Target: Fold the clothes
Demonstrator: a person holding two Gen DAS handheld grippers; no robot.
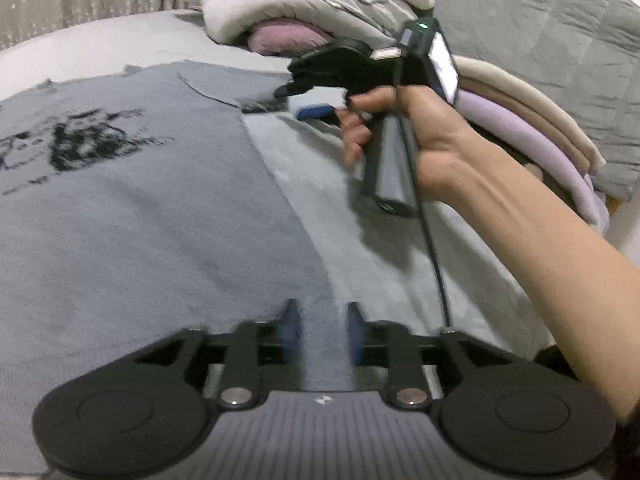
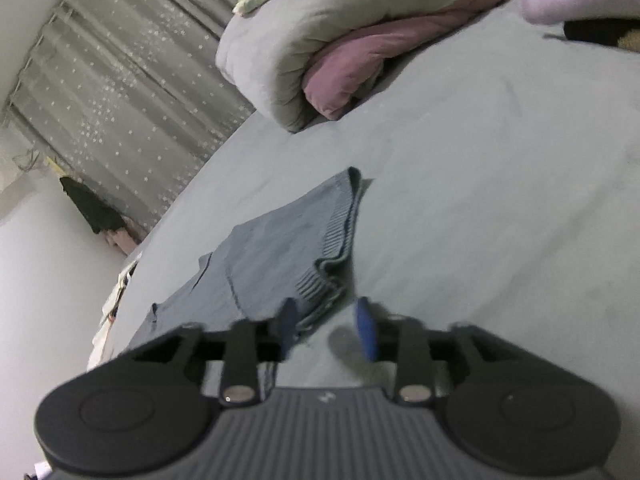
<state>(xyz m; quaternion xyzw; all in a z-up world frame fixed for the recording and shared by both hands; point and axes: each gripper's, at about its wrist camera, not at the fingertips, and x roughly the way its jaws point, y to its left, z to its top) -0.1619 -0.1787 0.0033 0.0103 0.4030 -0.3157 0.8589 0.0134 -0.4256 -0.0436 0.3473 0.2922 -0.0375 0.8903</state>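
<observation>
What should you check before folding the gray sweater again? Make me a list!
1. Left gripper open, nothing between its pads: ok.
2. Right gripper open, let go of the sweater's ribbed edge: ok.
3. Gray sweater lies flat on the bed sheet: ok for the part in view; its far side is out of view.
4. Side fold has a straight edge: ok.
5. Folded clothes stack and quilt pile stay apart from the sweater: ok.
6. Right gripper's cable hangs off the sweater: ok.
</observation>
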